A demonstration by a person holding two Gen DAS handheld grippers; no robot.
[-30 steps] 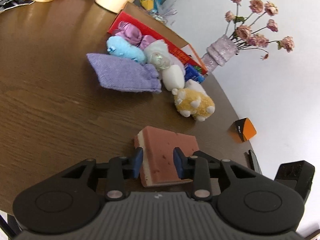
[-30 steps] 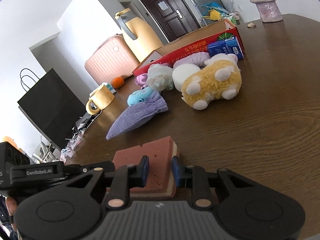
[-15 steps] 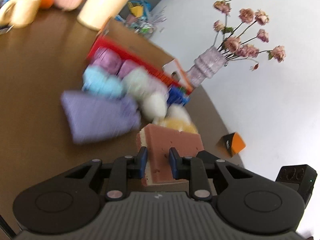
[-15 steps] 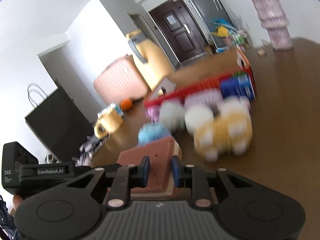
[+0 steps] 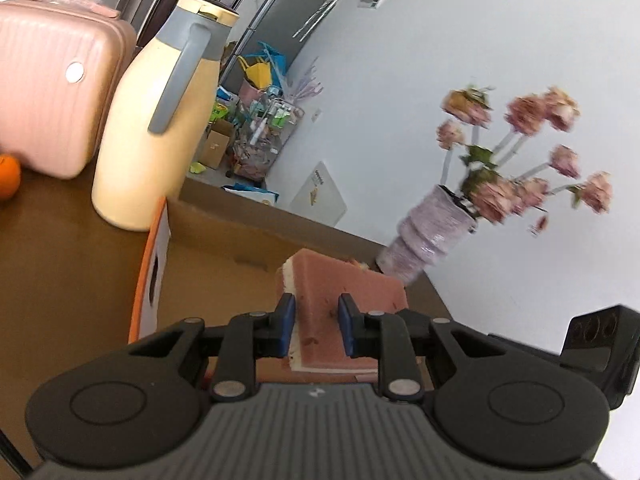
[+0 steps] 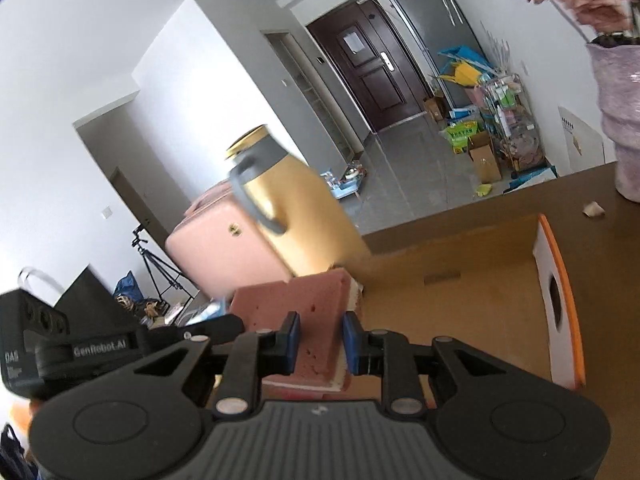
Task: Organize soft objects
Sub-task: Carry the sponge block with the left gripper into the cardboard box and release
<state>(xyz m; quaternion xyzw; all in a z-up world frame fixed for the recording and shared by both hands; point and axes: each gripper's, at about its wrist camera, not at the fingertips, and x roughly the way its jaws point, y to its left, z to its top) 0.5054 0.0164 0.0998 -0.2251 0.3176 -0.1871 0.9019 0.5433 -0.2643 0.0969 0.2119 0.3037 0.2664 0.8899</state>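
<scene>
Above the open cardboard box (image 5: pixel 224 248), both grippers carry one sponge (image 5: pixel 340 304) between them. It is a pink slab with a pale layer on one face. The left gripper (image 5: pixel 316 326) is clenched on one edge of it, blue pads pressing either side; the right gripper (image 6: pixel 319 342) is clamped on the opposite edge in the same way. The sponge hangs clear of the table (image 5: pixel 60 260), over the box's near side, with the box's white-and-orange end flap (image 6: pixel 560 312) to one side of it.

The step in hand looks like carrying the sponge into the box and dropping it there. To do that well, both hands should travel together at one pace, so the soft slab neither stretches nor buckles between the two grips. Keep it roughly level and bring it further over the brown box floor before lowering, so that it clears the wall and the flap. The yellow jug (image 5: pixel 160 120) stands just beside the box on the left gripper's side and the vase (image 5: pixel 432 232) just beyond the far corner; a wide swing could clip either, and the vase looks top-heavy with its flowers. Lower until the sponge is near the floor, then let both grips go together, so that it lands flat rather than swinging from one edge. How full the box is cannot be told from these views.
</scene>
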